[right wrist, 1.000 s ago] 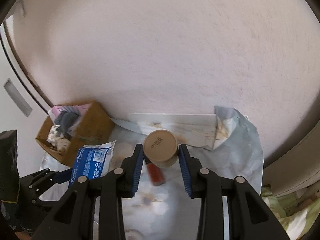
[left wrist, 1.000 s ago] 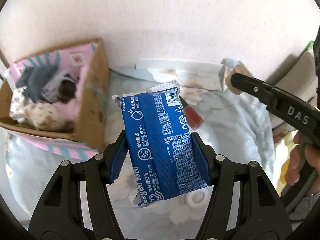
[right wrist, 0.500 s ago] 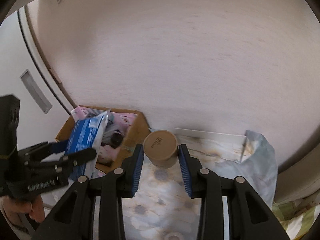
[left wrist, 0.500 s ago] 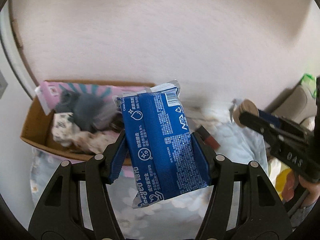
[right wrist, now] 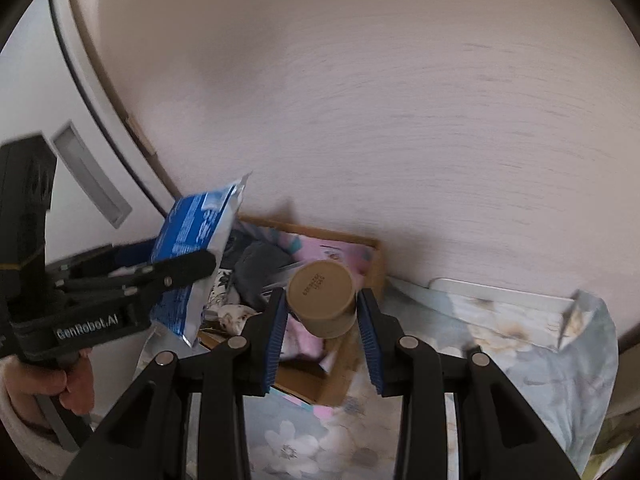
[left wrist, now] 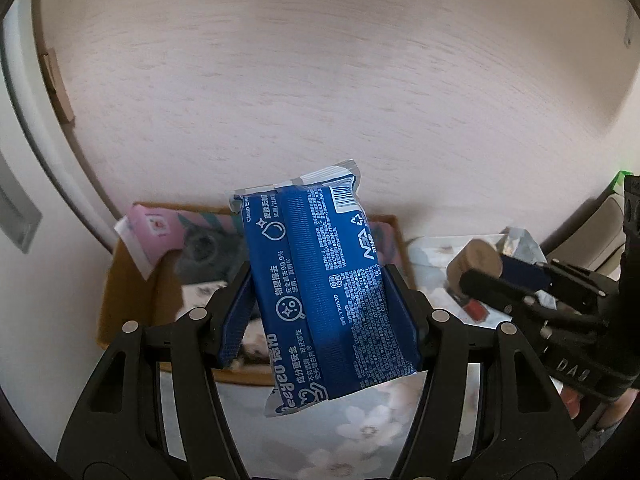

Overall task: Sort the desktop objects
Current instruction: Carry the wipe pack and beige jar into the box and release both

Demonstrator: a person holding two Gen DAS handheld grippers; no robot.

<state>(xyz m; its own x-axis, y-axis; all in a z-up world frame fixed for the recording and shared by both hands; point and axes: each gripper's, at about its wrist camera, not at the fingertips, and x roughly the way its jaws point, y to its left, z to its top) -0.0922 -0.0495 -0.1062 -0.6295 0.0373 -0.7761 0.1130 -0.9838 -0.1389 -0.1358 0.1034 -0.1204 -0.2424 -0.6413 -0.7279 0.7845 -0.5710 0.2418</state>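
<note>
My left gripper (left wrist: 324,316) is clamped on the blue wipes pack (left wrist: 320,296), which hangs in front of the cardboard box (left wrist: 128,280); my right gripper (right wrist: 322,316) squeezes the tan round jar (right wrist: 322,298) above the same box, at 12 o'clock from its fingers. I worry the soft pack slides out of a side pinch, and with the left gripper at 9 o'clock of the right one, both could collide over the box, already heaped with cloth, spilling onto the flowered bench (right wrist: 500,344)
</note>
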